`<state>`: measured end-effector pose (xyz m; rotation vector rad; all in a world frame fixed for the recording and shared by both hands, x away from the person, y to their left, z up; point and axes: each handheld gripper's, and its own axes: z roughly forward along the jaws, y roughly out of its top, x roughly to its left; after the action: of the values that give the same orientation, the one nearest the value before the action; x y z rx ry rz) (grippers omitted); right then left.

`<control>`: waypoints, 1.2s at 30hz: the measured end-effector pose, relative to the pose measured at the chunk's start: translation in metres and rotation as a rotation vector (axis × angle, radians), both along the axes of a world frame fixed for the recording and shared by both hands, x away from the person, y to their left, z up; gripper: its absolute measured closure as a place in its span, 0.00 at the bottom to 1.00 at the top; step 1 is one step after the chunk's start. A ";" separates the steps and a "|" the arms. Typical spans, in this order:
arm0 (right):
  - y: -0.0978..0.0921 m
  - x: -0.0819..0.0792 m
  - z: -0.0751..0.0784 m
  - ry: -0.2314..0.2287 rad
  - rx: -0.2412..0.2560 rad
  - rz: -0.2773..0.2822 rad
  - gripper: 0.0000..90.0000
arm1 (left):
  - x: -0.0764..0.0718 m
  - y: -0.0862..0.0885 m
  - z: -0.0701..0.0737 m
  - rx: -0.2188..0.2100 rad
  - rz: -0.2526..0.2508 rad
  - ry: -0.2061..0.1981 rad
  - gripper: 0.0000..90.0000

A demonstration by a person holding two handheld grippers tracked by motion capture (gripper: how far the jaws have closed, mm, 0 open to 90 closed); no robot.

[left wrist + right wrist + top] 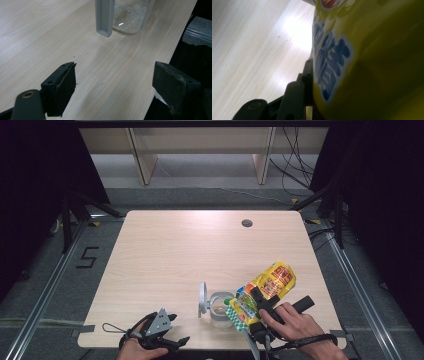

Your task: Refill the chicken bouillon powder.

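Observation:
A yellow snack bag (267,285) with red and green print is tilted over a clear glass jar (220,307) near the table's front edge. My right gripper (260,302) is shut on the bag, whose yellow side with blue lettering (362,65) presses against the jaw in the right gripper view. The jar's grey lid (203,298) stands swung open on its left side. The jar (130,15) holds pale crumbs, and its lid (105,16) hangs in front of it. My left gripper (167,332) rests at the front edge, left of the jar, open and holding nothing (113,85).
The wooden table (190,250) has a round cable hole (246,223) at the back right. The left gripper sits right at the table's front edge (160,75), with dark floor beyond. Shelving legs and cables lie behind the table.

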<state>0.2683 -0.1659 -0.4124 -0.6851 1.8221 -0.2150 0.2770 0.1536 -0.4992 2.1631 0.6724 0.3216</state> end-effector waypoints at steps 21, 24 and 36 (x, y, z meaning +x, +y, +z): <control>0.006 -0.005 -0.001 -0.024 -0.029 -0.066 0.75 | 0.000 0.000 0.000 -0.006 -0.002 0.001 0.20; 0.008 -0.006 -0.001 -0.025 -0.040 -0.072 0.75 | -0.001 -0.002 0.000 -0.001 -0.004 -0.005 0.20; 0.014 -0.008 0.000 -0.027 -0.056 -0.074 0.75 | -0.002 -0.003 0.000 0.008 -0.012 -0.004 0.21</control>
<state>0.2603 -0.1517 -0.4123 -0.6518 1.8224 -0.3238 0.2754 0.1504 -0.4988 2.1724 0.6563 0.3226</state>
